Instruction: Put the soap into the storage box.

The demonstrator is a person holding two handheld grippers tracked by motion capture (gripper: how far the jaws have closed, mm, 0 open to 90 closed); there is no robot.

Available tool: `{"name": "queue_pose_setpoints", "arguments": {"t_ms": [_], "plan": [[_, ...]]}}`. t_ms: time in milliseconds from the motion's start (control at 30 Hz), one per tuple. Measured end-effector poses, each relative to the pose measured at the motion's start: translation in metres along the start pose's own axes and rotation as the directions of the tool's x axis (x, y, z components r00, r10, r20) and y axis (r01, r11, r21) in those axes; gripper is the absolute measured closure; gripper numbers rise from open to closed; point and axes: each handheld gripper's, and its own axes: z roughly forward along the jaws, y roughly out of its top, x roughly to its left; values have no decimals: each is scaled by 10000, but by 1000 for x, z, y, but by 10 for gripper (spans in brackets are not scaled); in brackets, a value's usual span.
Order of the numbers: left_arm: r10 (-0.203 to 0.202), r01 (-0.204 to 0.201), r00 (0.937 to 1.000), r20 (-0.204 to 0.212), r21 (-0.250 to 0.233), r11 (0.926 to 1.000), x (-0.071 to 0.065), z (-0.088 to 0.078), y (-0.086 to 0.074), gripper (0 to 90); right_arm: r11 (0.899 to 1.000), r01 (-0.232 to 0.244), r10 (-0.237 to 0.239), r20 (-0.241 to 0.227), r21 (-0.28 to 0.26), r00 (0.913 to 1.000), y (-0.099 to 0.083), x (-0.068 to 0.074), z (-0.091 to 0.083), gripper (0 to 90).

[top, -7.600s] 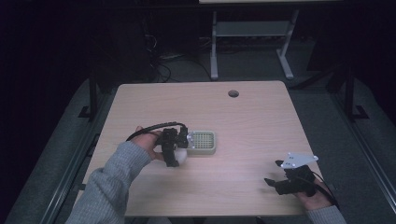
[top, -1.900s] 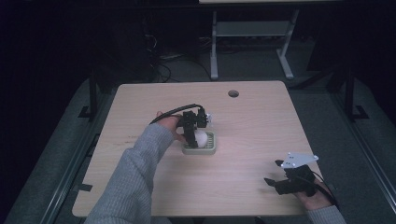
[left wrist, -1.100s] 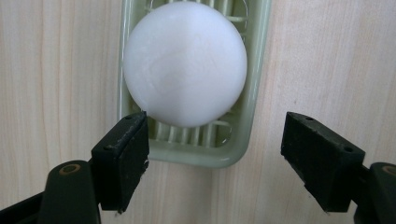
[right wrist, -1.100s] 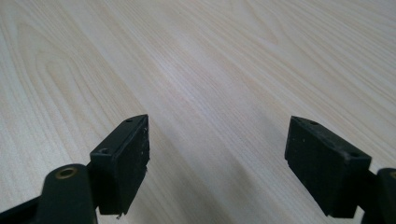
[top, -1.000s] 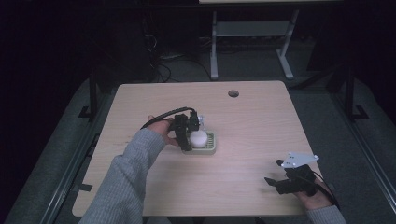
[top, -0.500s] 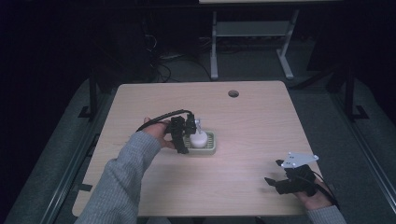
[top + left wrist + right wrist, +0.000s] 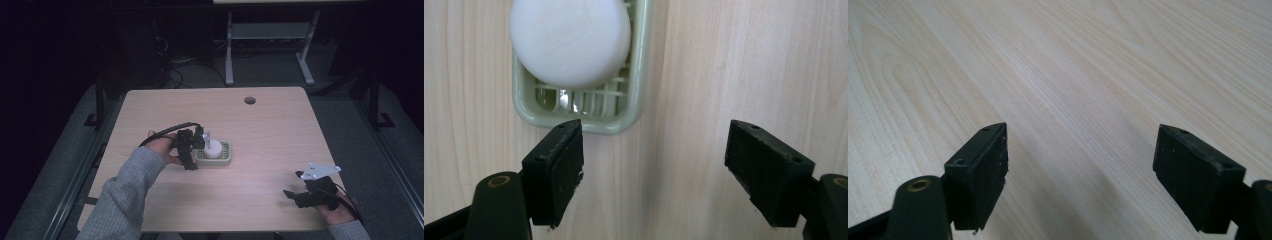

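Found white soap [image 7: 212, 148] seated in green dish [image 7: 226, 160] near table centre; saw left gripper [image 7: 196, 150] gaping wide, empty, at dish's 9 o'clock; needed straight pull-back toward 9, clear of rim

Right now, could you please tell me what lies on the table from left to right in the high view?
Left tongs → white soap in the green soap dish → table hole → right tongs.
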Motion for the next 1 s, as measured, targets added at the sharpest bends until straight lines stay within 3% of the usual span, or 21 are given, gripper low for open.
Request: {"name": "queue_pose_setpoints", "arguments": {"t_ms": [633,1000], "plan": [[329,-329,9995,2,-173,9993,-28,0,-12,237,10000,-53,53,75,47,10000,-1,-1,-1,215],[391,-391,9992,-51,34,9992,-34,-1,-19,237,10000,-70,69,103,54,9999,-1,-1,0,215]]}}
